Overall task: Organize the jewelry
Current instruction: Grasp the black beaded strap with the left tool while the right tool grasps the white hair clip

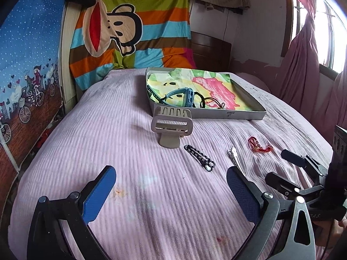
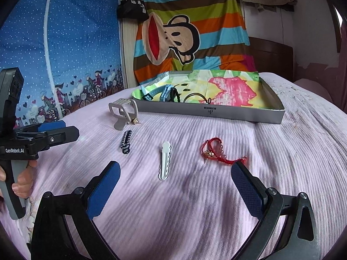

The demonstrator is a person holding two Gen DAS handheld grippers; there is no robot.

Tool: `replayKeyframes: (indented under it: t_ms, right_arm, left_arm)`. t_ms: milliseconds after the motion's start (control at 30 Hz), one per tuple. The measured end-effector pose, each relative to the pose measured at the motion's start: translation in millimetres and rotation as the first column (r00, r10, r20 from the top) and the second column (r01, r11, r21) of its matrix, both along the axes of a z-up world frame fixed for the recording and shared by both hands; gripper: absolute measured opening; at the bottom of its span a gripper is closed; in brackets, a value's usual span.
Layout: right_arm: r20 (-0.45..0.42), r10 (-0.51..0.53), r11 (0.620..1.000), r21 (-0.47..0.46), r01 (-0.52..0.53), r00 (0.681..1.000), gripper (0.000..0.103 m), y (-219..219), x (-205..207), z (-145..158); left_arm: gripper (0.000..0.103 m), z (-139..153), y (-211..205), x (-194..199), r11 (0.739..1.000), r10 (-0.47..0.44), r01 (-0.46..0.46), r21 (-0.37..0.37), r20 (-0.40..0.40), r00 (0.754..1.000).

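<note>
On the pink bed lie a beige claw hair clip [image 1: 171, 124] [image 2: 123, 111], a black-and-white braided bracelet [image 1: 200, 157] [image 2: 125, 143], a white hair clip [image 1: 233, 154] [image 2: 165, 160] and a red cord bracelet [image 1: 259, 145] [image 2: 219, 151]. A grey box [image 1: 227, 115] [image 2: 208, 111] behind them holds a blue watch [image 1: 184, 95] [image 2: 166, 92] and black cords. My left gripper [image 1: 171, 183] is open and empty, short of the braided bracelet. My right gripper [image 2: 175, 177] is open and empty over the white clip.
The box is lined with colourful paper [image 2: 227, 86]. A striped monkey blanket [image 1: 134, 28] hangs behind the bed, and a blue wardrobe cover [image 2: 65, 54] stands at the left. A pink curtain [image 1: 308, 65] hangs at the right. The other gripper shows in each view's edge.
</note>
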State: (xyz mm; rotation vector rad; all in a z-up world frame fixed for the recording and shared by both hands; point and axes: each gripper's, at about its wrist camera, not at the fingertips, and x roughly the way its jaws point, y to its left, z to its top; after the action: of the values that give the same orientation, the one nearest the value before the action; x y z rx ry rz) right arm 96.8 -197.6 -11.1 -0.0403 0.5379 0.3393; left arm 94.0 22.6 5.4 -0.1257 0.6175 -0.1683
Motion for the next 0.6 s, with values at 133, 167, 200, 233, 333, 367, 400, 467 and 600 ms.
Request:
replayKeyframes:
  t_ms: [133,167,200,233,333,367,400,467,600]
  right_arm:
    - [-0.071,0.025,1.000,-0.003,-0.026,0.997,0.067,5,12,-11]
    - [-0.087,0.029,1.000,-0.001,-0.030,0.996,0.061,5,15,-14]
    - [-0.100,0.035,0.999,0.001,-0.035,0.994,0.056,6,18,-16]
    - [-0.113,0.040,0.999,0.002,-0.040,0.993,0.053,7,20,-18]
    - [-0.141,0.054,0.999,0.001,-0.054,0.989,0.048,10,26,-23]
    - [-0.147,0.058,0.998,0.000,-0.059,0.987,0.046,11,27,-24]
    - [-0.154,0.063,0.998,-0.002,-0.064,0.986,0.043,13,29,-26]
    - [-0.167,0.072,0.997,-0.005,-0.074,0.983,0.040,15,32,-29]
    - [-0.188,0.083,0.996,-0.004,-0.085,0.979,0.032,18,38,-32]
  left_arm:
    - [0.090,-5,-5,10,0.999,-0.040,0.040,-0.014,-0.040,0.998]
    - [0.088,-6,-7,14,0.998,-0.052,0.051,-0.020,-0.051,0.997]
    - [0.084,-7,-8,16,0.998,-0.066,0.064,-0.029,-0.061,0.996]
    - [0.082,-8,-9,19,0.997,-0.076,0.074,-0.037,-0.069,0.995]
    - [0.072,-12,-12,26,0.994,-0.098,0.093,-0.059,-0.093,0.991]
    - [0.070,-13,-14,27,0.993,-0.104,0.098,-0.063,-0.099,0.990]
    - [0.067,-14,-15,29,0.992,-0.110,0.104,-0.065,-0.104,0.988]
    - [0.063,-15,-19,32,0.991,-0.123,0.117,-0.066,-0.112,0.986]
    - [0.054,-17,-26,39,0.988,-0.146,0.138,-0.066,-0.132,0.981]
